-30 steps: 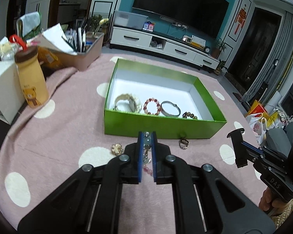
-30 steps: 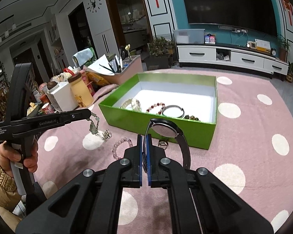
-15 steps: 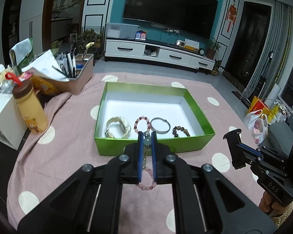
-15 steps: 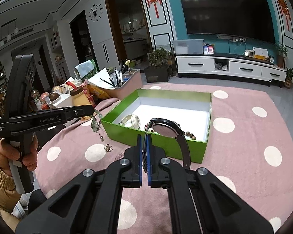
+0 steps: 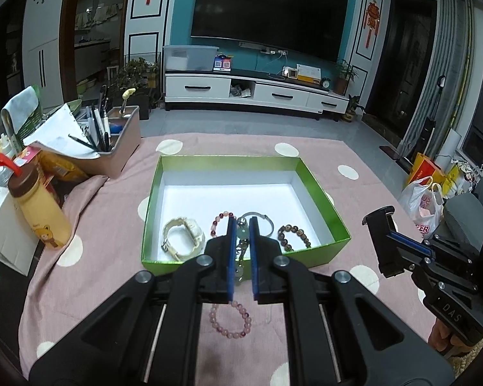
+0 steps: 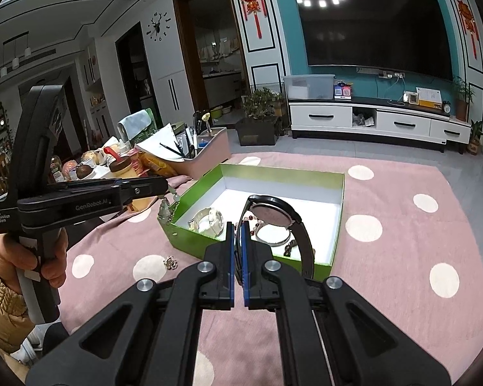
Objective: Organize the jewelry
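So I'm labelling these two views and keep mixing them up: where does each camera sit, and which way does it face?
Left wrist: on the left tongs, facing the green box and TV; they pinch a pendant; the right tongs show.
Right wrist: on the right tongs, clamping a black watch; the left tongs and a hand show.
Shared: the box and the cream watch.

A teal wall (image 5: pixel 180 16) carries a dark television (image 5: pixel 270 19) (ceiling lights reflected) above a white cabinet (image 5: pixel 251 91).

Black watch (image 6: pixel 275 215) and beaded pendant (image 5: pixel 242 234) aloft over green box (image 5: pixel 228 164)
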